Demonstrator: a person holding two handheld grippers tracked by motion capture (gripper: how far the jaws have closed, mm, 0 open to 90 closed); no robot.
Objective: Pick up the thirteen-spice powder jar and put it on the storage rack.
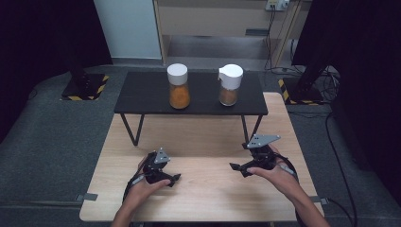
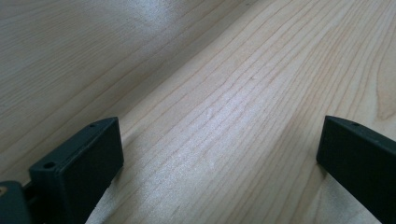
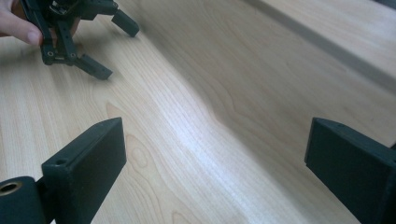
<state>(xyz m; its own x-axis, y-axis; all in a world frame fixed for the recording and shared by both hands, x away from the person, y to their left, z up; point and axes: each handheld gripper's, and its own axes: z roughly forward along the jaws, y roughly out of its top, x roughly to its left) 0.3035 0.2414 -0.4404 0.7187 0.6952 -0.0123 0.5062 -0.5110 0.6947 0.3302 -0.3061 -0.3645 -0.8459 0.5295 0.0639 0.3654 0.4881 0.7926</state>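
Wooden table (image 1: 203,137): left tongs (image 1: 176,178) and right tongs (image 1: 235,168) spread, empty, tips pointing inward at each other.

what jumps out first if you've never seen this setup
Two white-capped jars of orange-brown powder stand on the black shelf at the far side: the left jar fuller, the right jar with a spouted cap. Nearer, on the wooden table, the left gripper and right gripper rest low, both open and empty.
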